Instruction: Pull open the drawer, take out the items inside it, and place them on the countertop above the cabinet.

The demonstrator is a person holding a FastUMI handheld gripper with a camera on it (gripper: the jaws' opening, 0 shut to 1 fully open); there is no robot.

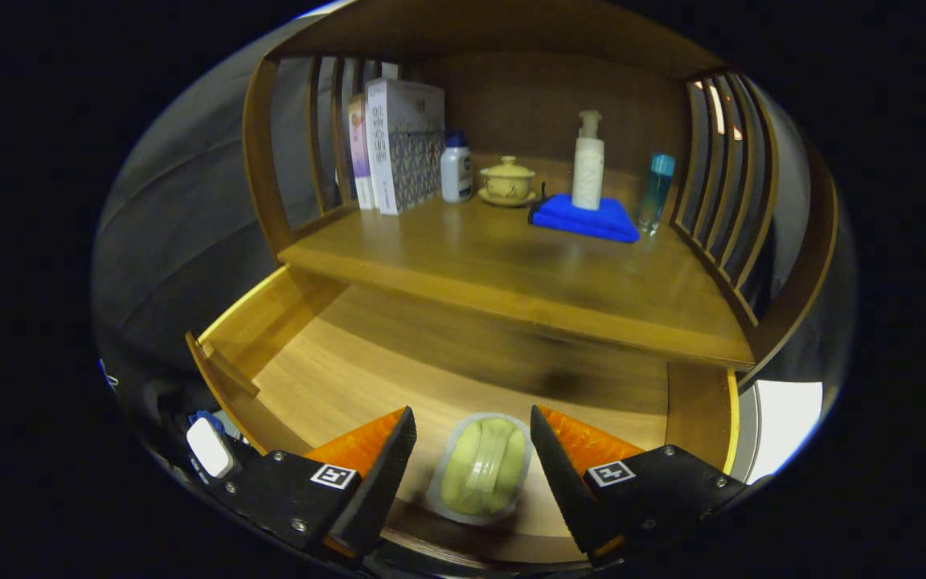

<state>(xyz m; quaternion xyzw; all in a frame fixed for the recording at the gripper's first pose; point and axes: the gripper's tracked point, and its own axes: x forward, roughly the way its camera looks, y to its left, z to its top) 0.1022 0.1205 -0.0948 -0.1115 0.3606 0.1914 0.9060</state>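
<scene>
The wooden drawer is pulled open below the countertop. On its floor lies a small pale green item in a clear wrapper, near the drawer's front. My gripper hangs over the drawer, open, with its black and orange fingers on either side of the green item. Neither finger touches the item. On the countertop beyond stand a white pump bottle on a folded blue cloth, a small lidded cup, a white jar, a blue bottle and boxes.
Slatted wooden side walls close in the countertop on both sides. The front strip of the countertop overhangs the drawer's rear part. The drawer's left wall and right wall flank the gripper.
</scene>
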